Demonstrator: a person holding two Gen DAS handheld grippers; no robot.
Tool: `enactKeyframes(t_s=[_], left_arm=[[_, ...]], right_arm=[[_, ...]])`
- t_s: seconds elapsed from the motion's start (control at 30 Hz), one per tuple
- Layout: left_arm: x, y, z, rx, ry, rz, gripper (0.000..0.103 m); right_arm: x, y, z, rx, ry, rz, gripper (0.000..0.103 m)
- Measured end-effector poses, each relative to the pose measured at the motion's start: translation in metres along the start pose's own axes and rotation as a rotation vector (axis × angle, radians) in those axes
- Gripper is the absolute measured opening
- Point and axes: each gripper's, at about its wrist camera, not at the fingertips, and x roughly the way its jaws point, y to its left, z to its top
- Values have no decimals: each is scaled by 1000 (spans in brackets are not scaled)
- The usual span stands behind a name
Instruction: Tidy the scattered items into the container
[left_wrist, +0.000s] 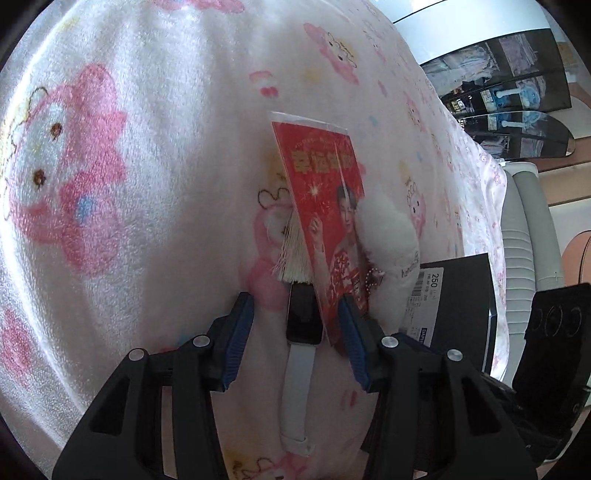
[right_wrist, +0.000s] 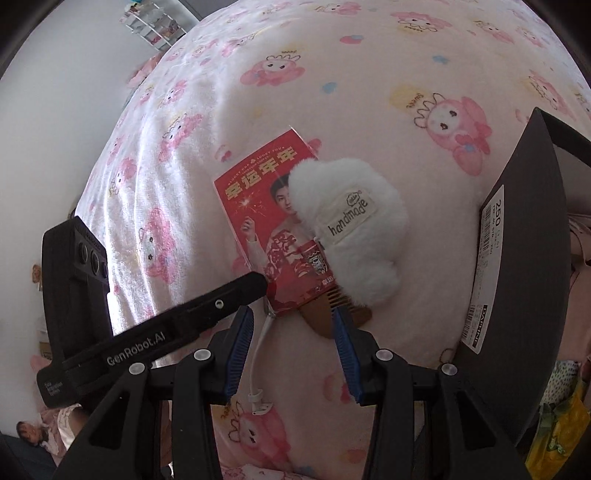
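Note:
A red packet (left_wrist: 325, 206) with a man's picture lies on the pink cartoon blanket (left_wrist: 147, 147); it also shows in the right wrist view (right_wrist: 258, 206). A white fluffy "handmade" pouch (right_wrist: 351, 229) lies across it and shows in the left wrist view (left_wrist: 388, 236). A smartwatch with a white strap (left_wrist: 301, 332) lies between my left gripper's open fingers (left_wrist: 295, 332); its strap (right_wrist: 258, 354) shows in the right view. A wooden comb (right_wrist: 325, 317) pokes out under the pouch. My right gripper (right_wrist: 291, 347) is open, just short of the comb. The black box (right_wrist: 517, 277) stands at right.
The left gripper's body (right_wrist: 147, 332) reaches in from the left of the right view. The black box also shows in the left view (left_wrist: 454, 302). A white tassel (left_wrist: 291, 254) lies beside the packet. Glass shelves (left_wrist: 517, 110) and a white fan-like object (left_wrist: 521, 229) stand beyond the bed's edge.

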Motion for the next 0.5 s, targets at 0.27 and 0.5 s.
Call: enactKeyframes(t_s=[0.27, 0.5], left_arm=[[13, -7, 15, -4, -4, -18, 13], [-19, -9, -5, 11, -55, -26, 6]], right_arm=[[-10, 0, 0, -27, -30, -13, 40], [-12, -1, -4, -18, -33, -10, 41]])
